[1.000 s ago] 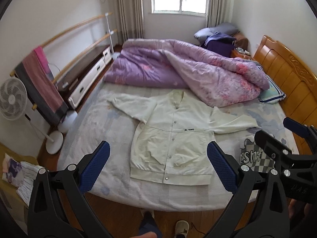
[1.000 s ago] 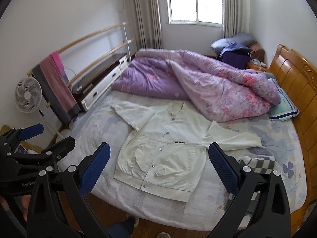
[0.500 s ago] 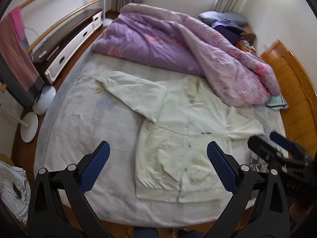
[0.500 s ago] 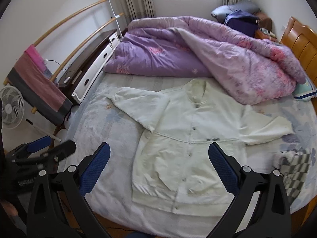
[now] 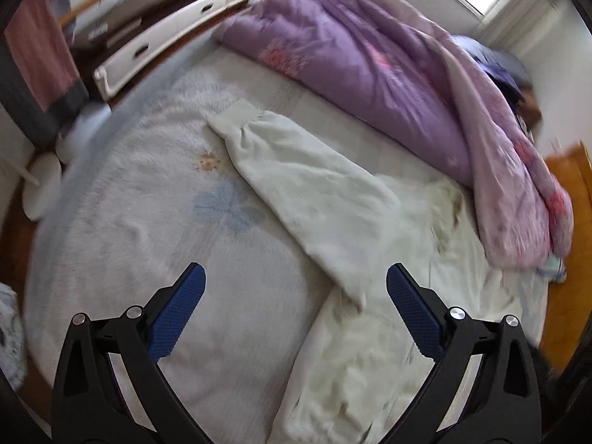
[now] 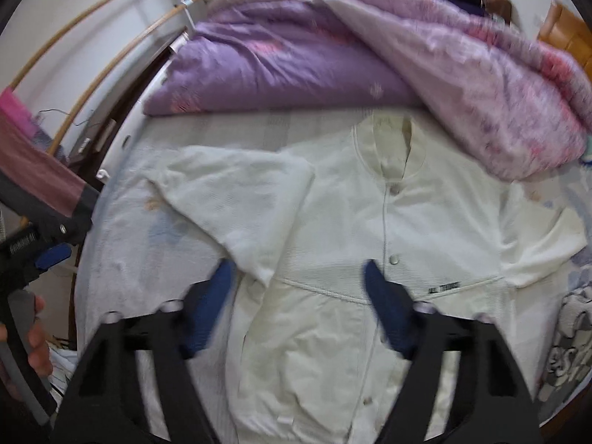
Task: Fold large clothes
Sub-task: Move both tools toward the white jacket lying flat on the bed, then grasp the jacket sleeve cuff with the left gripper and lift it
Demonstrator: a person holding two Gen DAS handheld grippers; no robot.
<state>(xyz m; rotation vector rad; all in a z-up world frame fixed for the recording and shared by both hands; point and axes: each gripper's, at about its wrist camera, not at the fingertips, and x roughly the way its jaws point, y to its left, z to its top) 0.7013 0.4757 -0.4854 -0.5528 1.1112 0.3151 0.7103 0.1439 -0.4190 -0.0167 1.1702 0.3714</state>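
Observation:
A cream snap-button jacket (image 6: 370, 222) lies face up and spread flat on the bed. Its left sleeve (image 5: 307, 185) stretches toward the bed's left side, cuff outermost. My left gripper (image 5: 295, 272) hovers open above the sheet beside that sleeve's underarm, with nothing between its blue pads. My right gripper (image 6: 298, 268) hangs over the jacket's chest near the left armpit. Its jaws are closing and blurred, and no cloth is caught between them. The left gripper (image 6: 68, 238), held by a hand (image 6: 33, 347), shows at the right wrist view's left edge.
A purple quilt (image 6: 296, 55) is heaped along the far side of the bed, close to the jacket's collar. A wooden headboard (image 5: 569, 203) is at the right. A white drawer unit (image 5: 155, 44), a towel rack (image 6: 26, 155) and a fan base (image 5: 40, 185) stand left of the bed.
Both grippers have dropped toward the bed, so the jacket fills more of each view. The right gripper's jaws have narrowed. The left gripper has swung over the left sleeve.

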